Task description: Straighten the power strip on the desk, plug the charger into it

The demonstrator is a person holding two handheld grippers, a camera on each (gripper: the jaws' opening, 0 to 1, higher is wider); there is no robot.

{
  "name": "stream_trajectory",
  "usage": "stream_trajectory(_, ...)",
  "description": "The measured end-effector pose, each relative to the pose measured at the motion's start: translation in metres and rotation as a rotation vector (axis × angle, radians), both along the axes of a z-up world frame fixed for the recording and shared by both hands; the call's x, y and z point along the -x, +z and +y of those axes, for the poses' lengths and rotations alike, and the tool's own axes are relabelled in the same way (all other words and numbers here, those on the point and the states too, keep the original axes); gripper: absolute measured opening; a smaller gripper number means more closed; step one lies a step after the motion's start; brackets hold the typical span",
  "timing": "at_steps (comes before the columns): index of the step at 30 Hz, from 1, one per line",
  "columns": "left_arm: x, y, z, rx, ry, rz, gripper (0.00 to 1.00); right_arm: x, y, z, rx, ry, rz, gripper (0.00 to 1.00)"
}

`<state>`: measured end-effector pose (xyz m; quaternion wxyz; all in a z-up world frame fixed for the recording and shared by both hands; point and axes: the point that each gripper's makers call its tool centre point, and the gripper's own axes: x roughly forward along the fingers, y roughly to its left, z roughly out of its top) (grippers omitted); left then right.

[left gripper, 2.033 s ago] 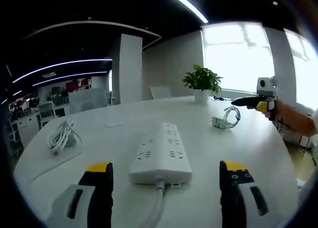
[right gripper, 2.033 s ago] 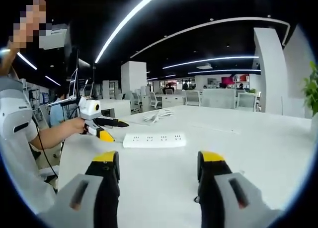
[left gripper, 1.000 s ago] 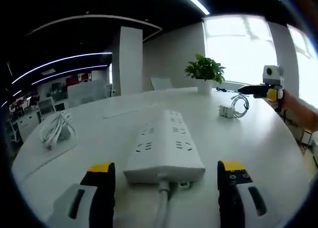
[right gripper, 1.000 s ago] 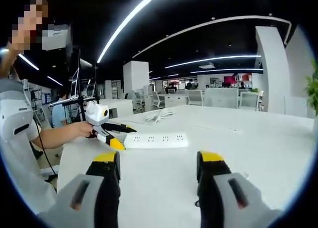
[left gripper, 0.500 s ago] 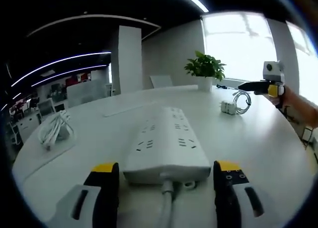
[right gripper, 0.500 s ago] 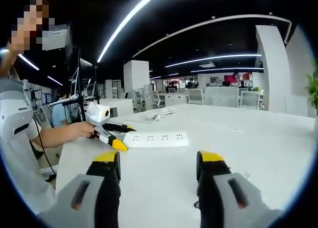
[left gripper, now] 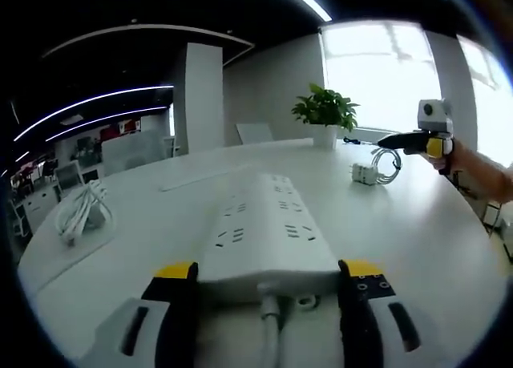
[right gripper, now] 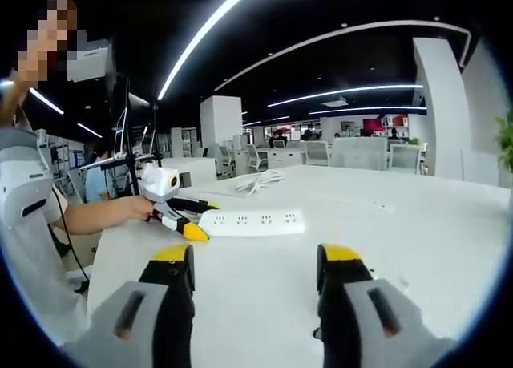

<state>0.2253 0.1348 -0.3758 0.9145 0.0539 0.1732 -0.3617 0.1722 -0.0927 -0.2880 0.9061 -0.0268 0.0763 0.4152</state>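
Left gripper (left gripper: 268,276) is straddling the power strip (left gripper: 268,236) at its cord end, jaws released, readying to square it. Charger (left gripper: 366,172) is lying at two o'clock; right gripper (right gripper: 252,260) is hovering, jaws released.

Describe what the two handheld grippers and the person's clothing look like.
The left gripper and right gripper each have black jaws with yellow tips on grey bodies. A white camera box sits on top of each. The person wears a white and grey short sleeve.
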Motion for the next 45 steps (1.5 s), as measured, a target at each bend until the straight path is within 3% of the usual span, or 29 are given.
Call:
stream_trajectory(12, -0.007, -0.001, -0.001, 0.004, -0.107, -0.007, 0.71, -0.011, 0.014, -0.004, 0.048, 0.01, -0.023, 0.62)
stream_trajectory(24, -0.014, -0.003, -0.002, 0.006, -0.126, -0.01, 0.71, -0.047, 0.026, 0.001, 0.262, 0.095, -0.076, 0.65)
stream_trajectory(28, -0.015, -0.003, -0.002, 0.006, -0.125, -0.01, 0.71, -0.059, 0.037, 0.008, 0.235, 0.113, -0.081, 0.65)
stream_trajectory(34, -0.016, -0.003, -0.002, 0.006, -0.125, -0.012, 0.71, -0.077, 0.038, 0.018, 0.234, 0.146, -0.09, 0.67)
stream_trajectory(36, -0.016, -0.003, -0.002, 0.006, -0.127, -0.012, 0.71, -0.076, 0.049, 0.031, 0.142, 0.22, -0.118, 0.71)
stream_trajectory(37, -0.016, -0.003, -0.002, 0.007, -0.128, -0.012, 0.71, -0.078, 0.051, 0.032, 0.133, 0.231, -0.134, 0.73)
stream_trajectory(42, -0.016, -0.003, -0.003, 0.007, -0.129, -0.013, 0.71, -0.087, 0.051, 0.035, 0.15, 0.272, -0.147, 0.75)
stream_trajectory(45, -0.016, -0.003, -0.003, 0.008, -0.13, -0.012, 0.71, -0.082, 0.045, 0.04, 0.166, 0.345, -0.12, 0.74)
